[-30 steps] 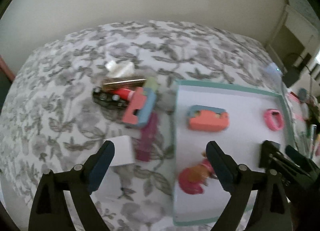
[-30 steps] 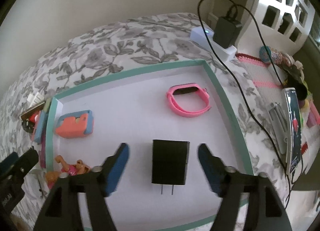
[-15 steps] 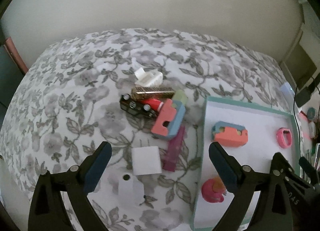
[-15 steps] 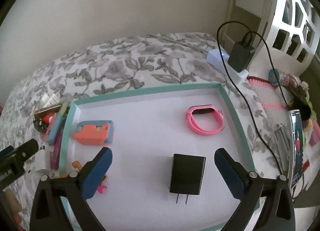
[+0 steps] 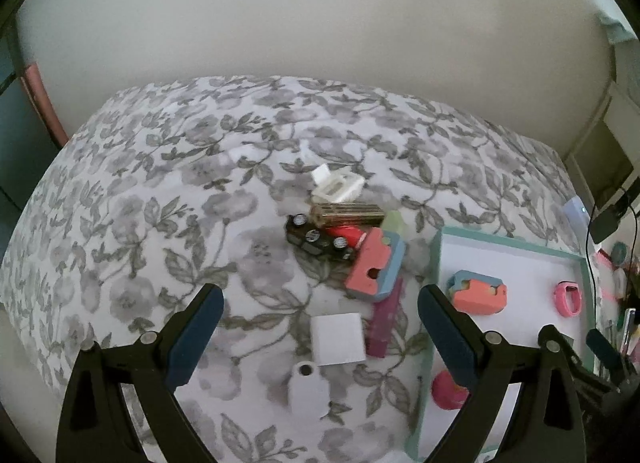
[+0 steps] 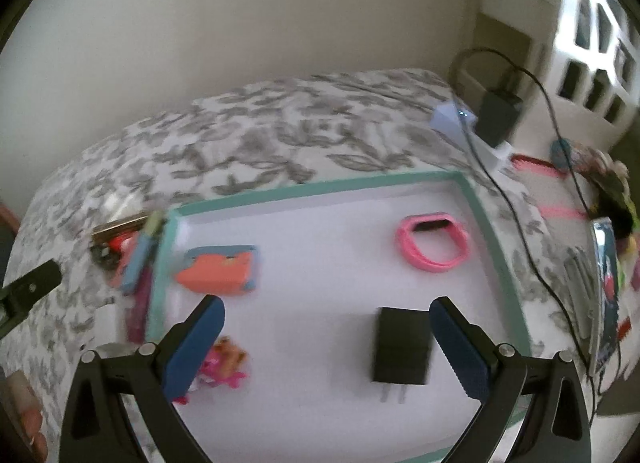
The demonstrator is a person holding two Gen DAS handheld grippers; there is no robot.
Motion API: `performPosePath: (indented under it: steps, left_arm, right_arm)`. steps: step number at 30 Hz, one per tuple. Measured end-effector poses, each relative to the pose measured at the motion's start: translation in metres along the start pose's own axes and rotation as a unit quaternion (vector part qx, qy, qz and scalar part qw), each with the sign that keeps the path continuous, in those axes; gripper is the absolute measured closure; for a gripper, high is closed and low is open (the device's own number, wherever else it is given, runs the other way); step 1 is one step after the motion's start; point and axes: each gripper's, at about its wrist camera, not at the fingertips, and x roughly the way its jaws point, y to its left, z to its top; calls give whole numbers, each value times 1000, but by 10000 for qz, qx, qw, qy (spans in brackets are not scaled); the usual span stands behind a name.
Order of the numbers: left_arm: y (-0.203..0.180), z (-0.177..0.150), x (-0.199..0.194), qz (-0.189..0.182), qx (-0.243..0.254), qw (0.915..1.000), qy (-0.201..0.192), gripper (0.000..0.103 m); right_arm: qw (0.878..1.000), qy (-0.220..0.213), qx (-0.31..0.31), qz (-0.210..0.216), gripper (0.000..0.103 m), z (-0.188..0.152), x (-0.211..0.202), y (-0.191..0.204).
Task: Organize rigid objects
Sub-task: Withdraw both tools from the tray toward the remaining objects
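Observation:
A teal-rimmed white tray (image 6: 320, 185) lies on the floral bed and holds an orange and blue case (image 6: 220, 273), a pink band (image 6: 434, 247), a black charger (image 6: 402, 345) and a pink doll (image 6: 224, 363). My right gripper (image 6: 326, 343) is open and empty above the tray. My left gripper (image 5: 320, 337) is open and empty above a white cube (image 5: 338, 339) and a white plug (image 5: 308, 387). Beyond lie a pink and blue case (image 5: 374, 269), a magenta stick (image 5: 384, 323), a black circuit board (image 5: 316, 239), a gold box (image 5: 348, 213) and a white adapter (image 5: 338, 185).
The tray (image 5: 512, 245) lies right of the pile. A white power strip with a black adapter and cable (image 6: 498, 117) sits at the bed's far right corner. A phone (image 6: 606, 283) and clutter lie on a side surface to the right. A wall stands behind the bed.
The left gripper has drawn back and swung left from the tray to over the pile. The right gripper has opened wider, let go of the black charger and shifted left.

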Motion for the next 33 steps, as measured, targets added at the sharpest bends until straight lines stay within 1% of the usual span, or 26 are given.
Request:
performPosePath:
  steps: [3, 5, 7, 10, 13, 16, 18, 22, 23, 27, 30, 33]
  left_arm:
    - [15, -2, 1, 75, -152, 9998, 85, 5]
    - [27, -4, 2, 165, -281, 9993, 161, 5]
    - [39, -6, 2, 212, -413, 9987, 227, 5]
    - [53, -11, 2, 185, -633, 9974, 291, 5]
    - [69, -16, 6, 209, -879, 9950, 431, 5]
    - [81, -20, 11, 292, -1049, 9922, 604, 5]
    - [85, -23, 14, 273, -1112, 9909, 704, 5]
    - [86, -27, 19, 127, -1144, 9895, 870, 5]
    - [85, -28, 22, 93, -1137, 9888, 962, 5]
    - [77, -33, 30, -61, -1070, 9868, 1213, 5]
    - [67, -37, 36, -158, -921, 9862, 1366, 5]
    - [60, -42, 44, -177, -791, 9846, 1549, 5]
  right_arm:
    - [9997, -37, -174, 184, 0, -1, -4, 20]
    - [9988, -2, -341, 350, 0, -4, -5, 38]
    - [9976, 21, -539, 429, 0, -8, -7, 54]
    - [9949, 54, -861, 533, 0, -15, -7, 79]
    - [9918, 183, -1079, 655, 0, -22, -5, 97]
    - [9884, 326, -1276, 755, 0, -30, -1, 114]
    - [9855, 378, -1441, 812, 0, -34, 1, 124]
    - [9826, 516, -1592, 810, 0, -40, 8, 135]
    - [9825, 560, -1598, 771, 0, -41, 10, 135]
    - [9836, 698, -1535, 648, 0, -43, 17, 130]
    - [9848, 752, -1455, 574, 0, -41, 19, 123]
    - [9852, 765, -1502, 298, 0, -41, 21, 118]
